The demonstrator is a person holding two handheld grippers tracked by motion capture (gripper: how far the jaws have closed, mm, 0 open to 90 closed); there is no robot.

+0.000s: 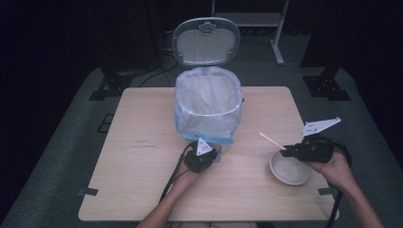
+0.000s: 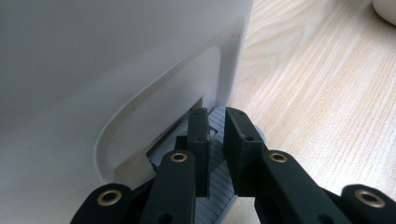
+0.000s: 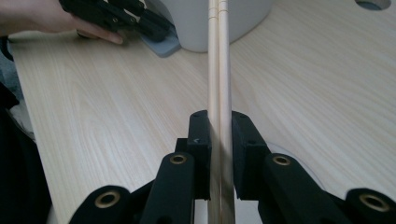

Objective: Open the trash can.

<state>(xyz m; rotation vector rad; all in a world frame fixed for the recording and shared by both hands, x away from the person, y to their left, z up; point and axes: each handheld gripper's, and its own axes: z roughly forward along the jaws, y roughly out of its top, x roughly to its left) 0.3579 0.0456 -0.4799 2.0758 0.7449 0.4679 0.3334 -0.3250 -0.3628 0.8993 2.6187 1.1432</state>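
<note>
A white pedal bin (image 1: 207, 102) lined with a clear bag stands mid-table, its lid (image 1: 206, 42) swung up. My left gripper (image 1: 212, 157) rests at the bin's base with its jaws nearly together on top of the grey ribbed pedal (image 2: 216, 205), tips at the bin wall (image 2: 116, 70). Over a white bowl (image 1: 289, 171) at the right, my right gripper (image 1: 288, 151) is shut on a pair of wooden chopsticks (image 1: 271, 140). In the right gripper view the chopsticks (image 3: 219, 56) run straight up from between the jaws toward the bin (image 3: 247, 18).
The wooden table (image 1: 142, 166) has bare surface at the left and front. The bowl's edge (image 2: 385, 9) shows to the right of the bin. A hand (image 3: 37, 16) holds the left gripper (image 3: 156, 28) on the pedal (image 3: 163, 46). Dark stands ring the table.
</note>
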